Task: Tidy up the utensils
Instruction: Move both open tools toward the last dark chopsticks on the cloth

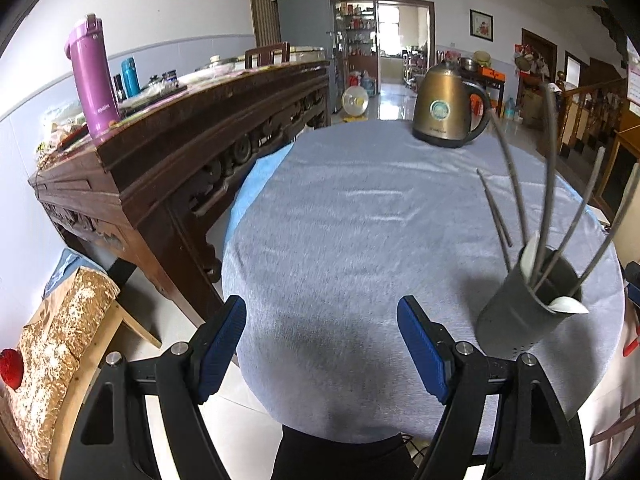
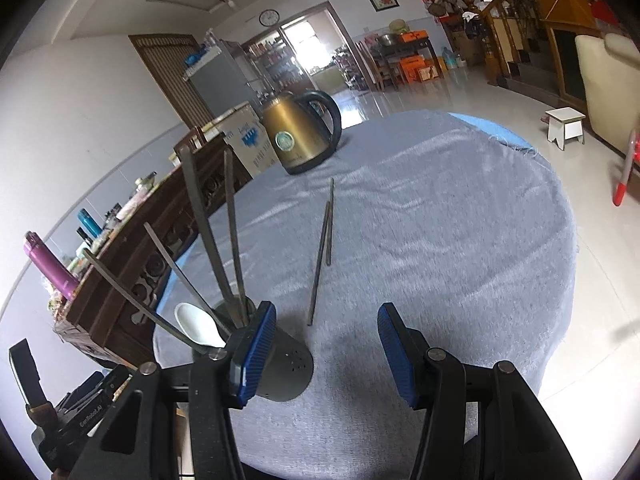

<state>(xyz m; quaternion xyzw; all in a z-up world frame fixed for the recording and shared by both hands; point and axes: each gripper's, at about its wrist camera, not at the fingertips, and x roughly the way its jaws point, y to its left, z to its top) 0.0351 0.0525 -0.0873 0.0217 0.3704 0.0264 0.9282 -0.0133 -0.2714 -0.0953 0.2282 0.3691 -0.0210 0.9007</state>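
While both my left gripper (image 1: 322,344) and right gripper (image 2: 326,354) stood wide open and empty, two chopsticks (image 2: 323,248) lay on the cloth beyond the holder (image 2: 280,372), which a careless reach risked toppling.

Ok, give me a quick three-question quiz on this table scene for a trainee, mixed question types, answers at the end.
1. True or false: the pair of chopsticks lying on the grey tablecloth is already inside the utensil holder.
2. Multiple choice: what is the left gripper holding? A) a white spoon B) chopsticks C) nothing
3. Short answer: which appliance stands at the far side of the table?

Key
1. False: they lie flat on the cloth, apart from the holder.
2. C: its fingers are spread with only cloth between them. The right gripper is open too.
3. The gold kettle with the black handle.
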